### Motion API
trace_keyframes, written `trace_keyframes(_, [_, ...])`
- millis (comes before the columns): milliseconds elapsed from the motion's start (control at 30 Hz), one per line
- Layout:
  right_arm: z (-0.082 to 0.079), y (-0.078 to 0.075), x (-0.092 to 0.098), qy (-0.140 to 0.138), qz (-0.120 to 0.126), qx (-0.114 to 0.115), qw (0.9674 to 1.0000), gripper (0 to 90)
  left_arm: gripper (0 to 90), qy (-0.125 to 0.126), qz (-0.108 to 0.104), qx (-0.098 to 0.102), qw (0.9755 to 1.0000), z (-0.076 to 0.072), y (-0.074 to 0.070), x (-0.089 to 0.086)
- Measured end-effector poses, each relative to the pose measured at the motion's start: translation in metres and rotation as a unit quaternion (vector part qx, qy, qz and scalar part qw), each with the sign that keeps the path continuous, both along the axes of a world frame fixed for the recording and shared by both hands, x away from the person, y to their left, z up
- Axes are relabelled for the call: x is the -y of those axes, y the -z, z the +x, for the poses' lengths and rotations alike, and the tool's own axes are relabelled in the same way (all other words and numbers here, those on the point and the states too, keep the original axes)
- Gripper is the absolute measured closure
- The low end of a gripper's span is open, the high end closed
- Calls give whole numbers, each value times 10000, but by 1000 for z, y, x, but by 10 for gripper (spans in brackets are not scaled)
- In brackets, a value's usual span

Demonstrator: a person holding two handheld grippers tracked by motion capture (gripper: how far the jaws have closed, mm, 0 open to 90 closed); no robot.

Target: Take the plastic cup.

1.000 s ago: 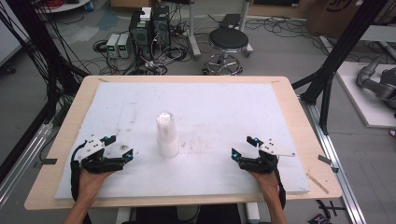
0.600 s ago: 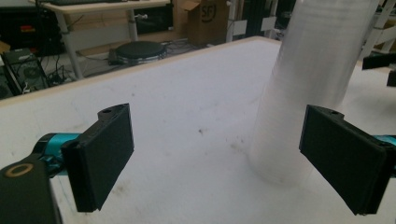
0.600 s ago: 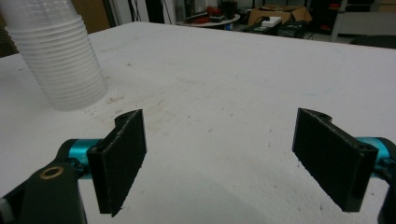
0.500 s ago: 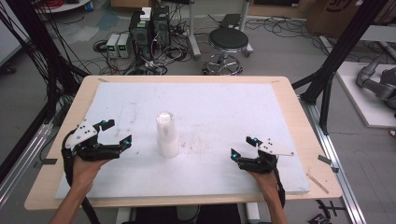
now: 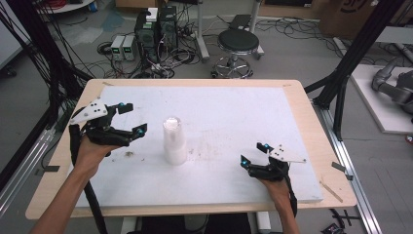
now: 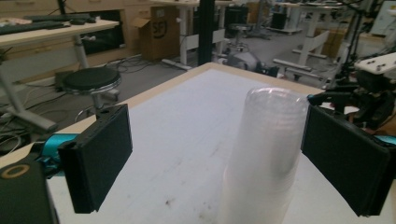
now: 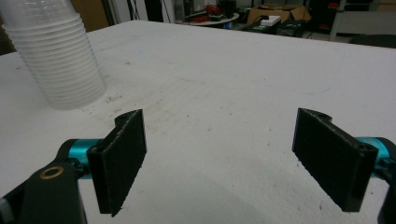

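Note:
A tall stack of clear plastic cups (image 5: 174, 141) stands upright near the middle of the white board (image 5: 234, 112). My left gripper (image 5: 132, 119) hangs raised above the board, left of the stack and pointing at it, open; its jaws have just opened slightly wider with nothing between them. In the left gripper view the cup stack (image 6: 266, 158) rises ahead of the left gripper (image 6: 219, 163), untouched. My right gripper (image 5: 252, 153) rests low on the board, right of the stack, open and empty. The right gripper view has the stack (image 7: 53, 56) at far left, beyond the right gripper (image 7: 224, 158).
The white board lies on a wooden table (image 5: 311, 122). Beyond the far edge stand a black stool (image 5: 238, 44) and computer boxes (image 5: 156, 27) amid cables. Black frame poles (image 5: 360, 53) rise at both sides. Small dirt marks (image 5: 129, 154) dot the board near the stack.
My left hand has lifted off the board and moved up and farther from the near edge. The right gripper and the cup stack have stayed put.

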State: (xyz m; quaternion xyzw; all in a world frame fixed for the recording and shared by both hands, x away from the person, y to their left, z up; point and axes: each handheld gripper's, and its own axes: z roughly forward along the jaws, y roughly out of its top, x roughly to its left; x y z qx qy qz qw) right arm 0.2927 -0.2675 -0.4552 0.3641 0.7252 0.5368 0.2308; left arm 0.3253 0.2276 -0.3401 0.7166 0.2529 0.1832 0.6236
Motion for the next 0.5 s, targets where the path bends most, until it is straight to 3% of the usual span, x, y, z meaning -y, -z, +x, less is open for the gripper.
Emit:
trace_keyframes(33, [0, 0, 0, -1, 1, -9, 10000, 177, 89, 0, 0, 0, 10000, 0, 0, 0])
trace_keyframes(67, [0, 0, 0, 3, -12, 1, 10000, 177, 89, 181, -15, -3, 9998, 3, -3, 5])
trace_keyframes(100, [0, 0, 0, 1, -9, -5, 10000, 177, 89, 181, -15, -3, 9998, 3, -3, 5])
trace_keyframes(133, [0, 0, 0, 2, -11, -5, 10000, 177, 89, 447, -36, -51, 9990, 7, -5, 10])
trace_keyframes(167, [0, 0, 0, 2, -11, -5, 10000, 177, 89, 447, -36, -51, 9990, 7, -5, 10])
trace_keyframes(333, [0, 0, -1, -5, -81, 6, 10000, 177, 89, 846, 336, -83, 9958, 20, -14, 30])
trace_keyframes(433, [0, 0, -1, -9, -77, -27, 10000, 177, 89, 944, 506, -107, 9942, 23, -15, 38])
trace_keyframes(500, [0, 0, -1, 11, -75, -15, 10000, 177, 89, 1101, 696, -194, 9913, 26, -14, 50])
